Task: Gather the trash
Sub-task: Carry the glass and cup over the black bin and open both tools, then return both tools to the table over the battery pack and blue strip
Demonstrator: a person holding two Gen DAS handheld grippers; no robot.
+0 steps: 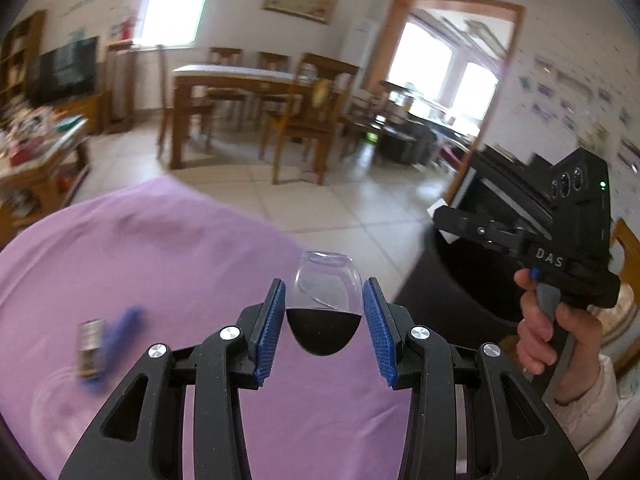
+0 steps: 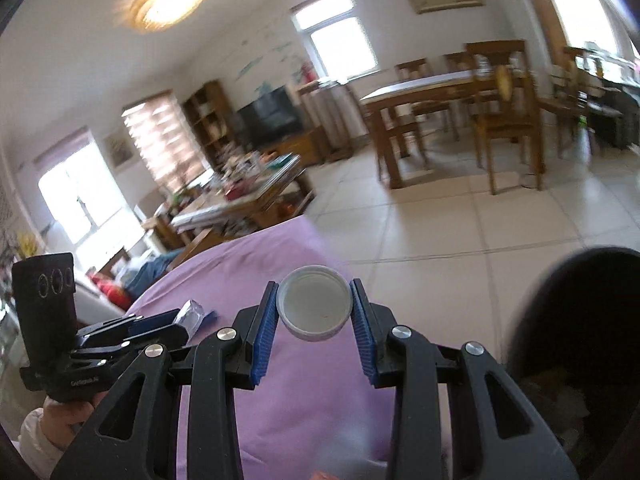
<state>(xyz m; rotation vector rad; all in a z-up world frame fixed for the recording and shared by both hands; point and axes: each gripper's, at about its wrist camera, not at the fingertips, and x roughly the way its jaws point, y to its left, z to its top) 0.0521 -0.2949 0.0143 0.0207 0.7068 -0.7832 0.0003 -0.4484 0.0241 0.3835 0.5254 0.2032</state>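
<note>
Left gripper [image 1: 324,316] clamps a clear plastic cup piece [image 1: 324,300], dark at the bottom, light and crushable, so squeeze gently. Right gripper [image 2: 314,306] pinches a white bottle cap [image 2: 314,304] by its rim (stiff, weightless). Both hang over the purple cloth [image 1: 160,248]. A blurred wrapper [image 1: 104,344] lies behind; the black bin [image 2: 580,340] stands right.

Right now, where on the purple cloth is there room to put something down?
The purple cloth is bare across its far half, up to the edge by the tiled floor. On its left side lie a battery and a blue wrapper, so that spot is taken. The coffee table is crowded.
</note>
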